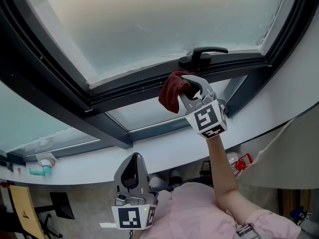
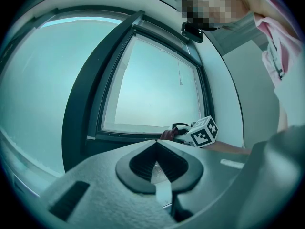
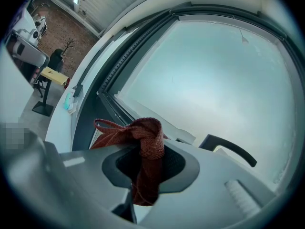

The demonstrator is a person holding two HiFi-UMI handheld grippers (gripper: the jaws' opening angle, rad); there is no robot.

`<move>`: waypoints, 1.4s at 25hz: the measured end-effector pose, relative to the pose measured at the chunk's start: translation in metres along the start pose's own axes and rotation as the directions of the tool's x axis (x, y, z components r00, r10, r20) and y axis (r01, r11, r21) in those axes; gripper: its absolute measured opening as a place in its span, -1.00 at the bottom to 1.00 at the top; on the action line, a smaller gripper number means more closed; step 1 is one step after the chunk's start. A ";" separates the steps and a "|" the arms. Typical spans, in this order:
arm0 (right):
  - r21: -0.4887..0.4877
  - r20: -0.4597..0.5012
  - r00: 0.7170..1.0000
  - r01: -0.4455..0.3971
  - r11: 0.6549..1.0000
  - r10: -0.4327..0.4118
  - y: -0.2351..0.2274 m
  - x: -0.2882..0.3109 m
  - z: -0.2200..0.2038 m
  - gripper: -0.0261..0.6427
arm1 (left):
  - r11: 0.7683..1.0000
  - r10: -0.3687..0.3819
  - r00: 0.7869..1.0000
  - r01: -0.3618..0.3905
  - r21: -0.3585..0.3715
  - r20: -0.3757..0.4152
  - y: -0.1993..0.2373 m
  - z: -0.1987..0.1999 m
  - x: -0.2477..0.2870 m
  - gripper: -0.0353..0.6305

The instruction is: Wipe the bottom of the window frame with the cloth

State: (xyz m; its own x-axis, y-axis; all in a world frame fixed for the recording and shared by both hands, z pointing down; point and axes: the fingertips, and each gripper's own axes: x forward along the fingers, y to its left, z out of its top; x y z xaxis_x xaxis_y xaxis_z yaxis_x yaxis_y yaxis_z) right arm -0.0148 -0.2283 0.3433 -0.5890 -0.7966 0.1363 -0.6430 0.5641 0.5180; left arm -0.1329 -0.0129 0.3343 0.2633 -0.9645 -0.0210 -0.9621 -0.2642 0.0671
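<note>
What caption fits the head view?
Right gripper holds a red cloth up to the window frame; left gripper hangs low.

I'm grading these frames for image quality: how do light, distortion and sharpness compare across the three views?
Head view: pale glass backlights the dark window frame, which bows; the dark red cloth in the right gripper is sharp. Left gripper view: heavy fisheye, black corners, teal cast. Right gripper view: same fisheye, cloth weave crisp.
</note>
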 end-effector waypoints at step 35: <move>0.050 -0.038 0.994 0.105 0.993 -0.103 -0.046 -0.026 -0.033 -0.70 | 1.000 -0.018 1.000 0.018 -0.001 0.001 -0.008 -0.001 0.004 -0.90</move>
State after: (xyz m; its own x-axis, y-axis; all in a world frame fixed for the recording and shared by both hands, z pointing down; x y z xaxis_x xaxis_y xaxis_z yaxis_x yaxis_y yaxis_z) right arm 0.0458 -0.2409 0.3439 -0.5005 -0.8582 0.1139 -0.7251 0.4874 0.4864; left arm -0.1236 -0.0149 0.3346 0.2804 -0.9596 -0.0230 -0.9573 -0.2813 0.0674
